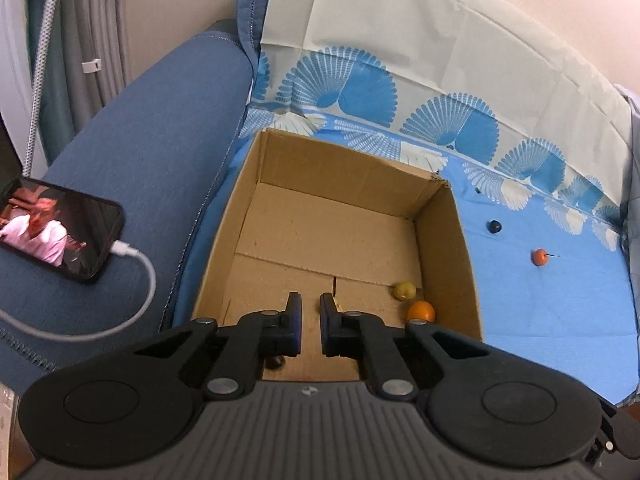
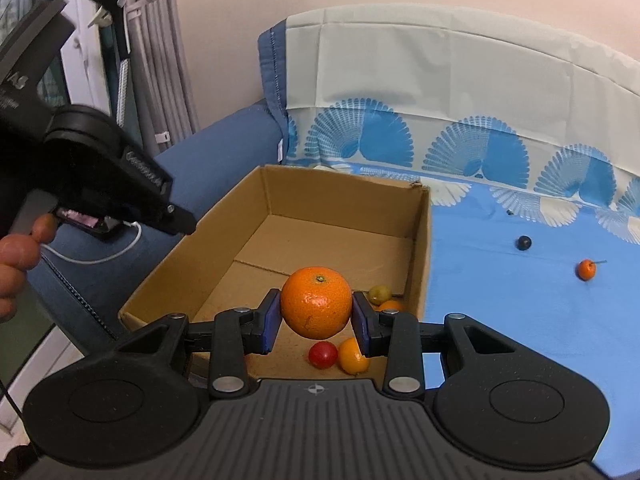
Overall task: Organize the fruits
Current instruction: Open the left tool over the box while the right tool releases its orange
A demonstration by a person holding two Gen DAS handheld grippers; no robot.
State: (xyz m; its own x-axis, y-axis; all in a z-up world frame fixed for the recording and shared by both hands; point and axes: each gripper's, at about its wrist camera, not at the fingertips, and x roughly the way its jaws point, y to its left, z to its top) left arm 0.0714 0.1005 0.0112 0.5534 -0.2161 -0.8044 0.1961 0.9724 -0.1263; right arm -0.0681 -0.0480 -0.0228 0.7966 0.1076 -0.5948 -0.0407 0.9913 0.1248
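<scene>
Step in hand, as judged: transfer of one fruit into the open brown cardboard box (image 2: 344,216); box seated on the blue fan-patterned cloth (image 2: 520,320), hard against its left edge beside the blue upholstered armrest (image 1: 152,140).

Right tongs (image 2: 316,320): clamped on the large round orange mandarin (image 2: 316,307), one blue pad against each flank, stem end upward; fruit held clear above the box floor, over the near right corner.

Left tongs (image 1: 311,320): closed to the narrowest, only a slim gap visible between the blue-faced fingers (image 1: 294,320), nothing between them; poised over the near edge of the box interior.

Already in the near right corner of the box: small red cherry tomato (image 2: 322,354), small yellow-orange fruit (image 2: 352,356), small green-yellow fruit (image 2: 379,293), another orange fruit (image 2: 390,305) just beside it; small dark round fruit (image 1: 276,362) near the front wall, mostly hidden under the left tongs.

Not yet collected, lying well apart from the box toward the right edge of the cloth: small dark blue berry (image 2: 523,242); small orange stemmed fruit (image 2: 586,269).

Next move, as judged: lower mandarin toward bare floor left of the corner cluster; part the pads only when low, to limit rolling; avoid pressing on the tomato directly beneath; afterwards proceed to the two loose fruits.
</scene>
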